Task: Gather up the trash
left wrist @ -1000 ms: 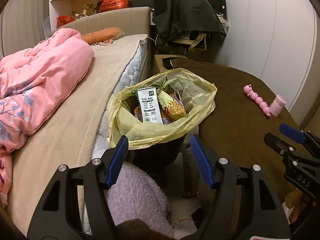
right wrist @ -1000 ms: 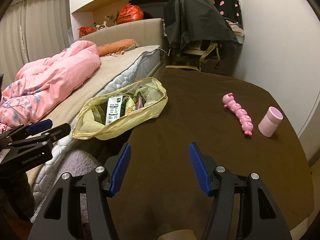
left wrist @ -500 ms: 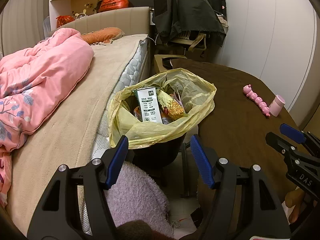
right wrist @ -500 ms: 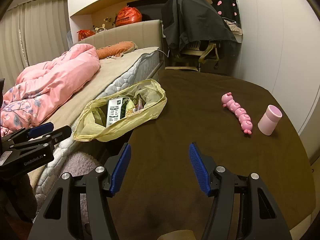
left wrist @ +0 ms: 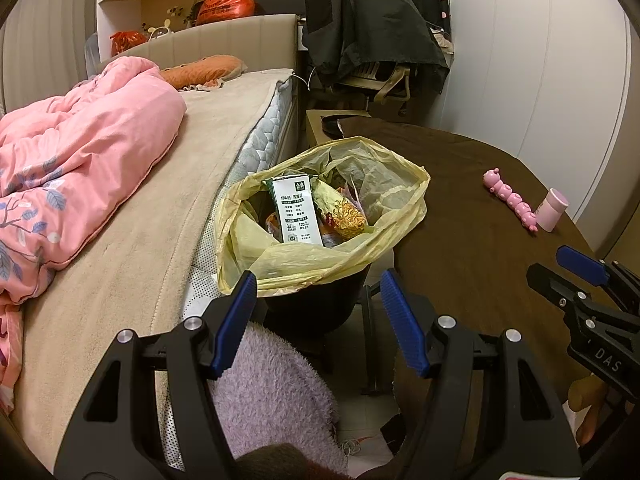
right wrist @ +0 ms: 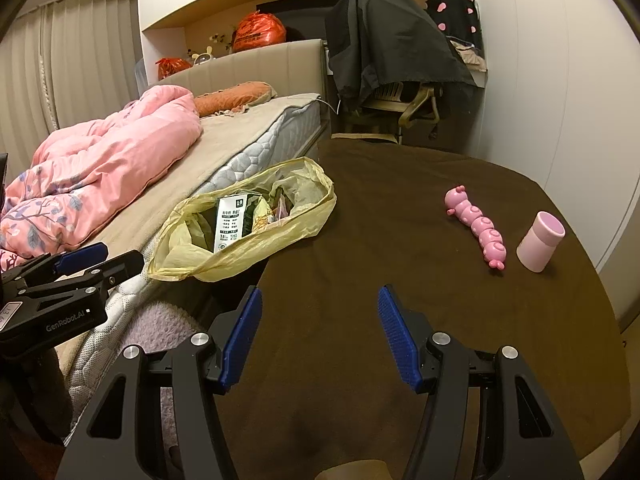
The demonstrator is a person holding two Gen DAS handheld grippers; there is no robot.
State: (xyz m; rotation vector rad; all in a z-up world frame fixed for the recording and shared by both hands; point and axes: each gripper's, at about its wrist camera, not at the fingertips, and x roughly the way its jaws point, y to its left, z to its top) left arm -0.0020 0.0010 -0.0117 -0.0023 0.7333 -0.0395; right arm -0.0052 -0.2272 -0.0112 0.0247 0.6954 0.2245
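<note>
**Both tongs wide and empty near the full bin**

Left gripper (left wrist: 318, 322) held wide, nothing between the blue pads (left wrist: 236, 320), aimed at the black trash bin (left wrist: 320, 304) just beyond. Bin lined with a yellow bag (left wrist: 360, 240), mouth open upward, wedged between bed (left wrist: 140, 220) on the left and brown table (left wrist: 480, 220) on the right. Inside, a white milk carton (left wrist: 298, 210) standing almost upright, long axis vertical, top leaning slightly to the far side (printed face toward the camera); crumpled yellow wrappers (left wrist: 344, 212) just right of it.

Right gripper (right wrist: 318, 334) also wide and empty, hovering over the table. Far right on the cloth: pink caterpillar toy (right wrist: 478, 226), long axis running near to far, and a pink cup (right wrist: 540, 246) just beside it. Purple fluffy cloth (left wrist: 272, 392) low, between left gripper and bin.
</note>
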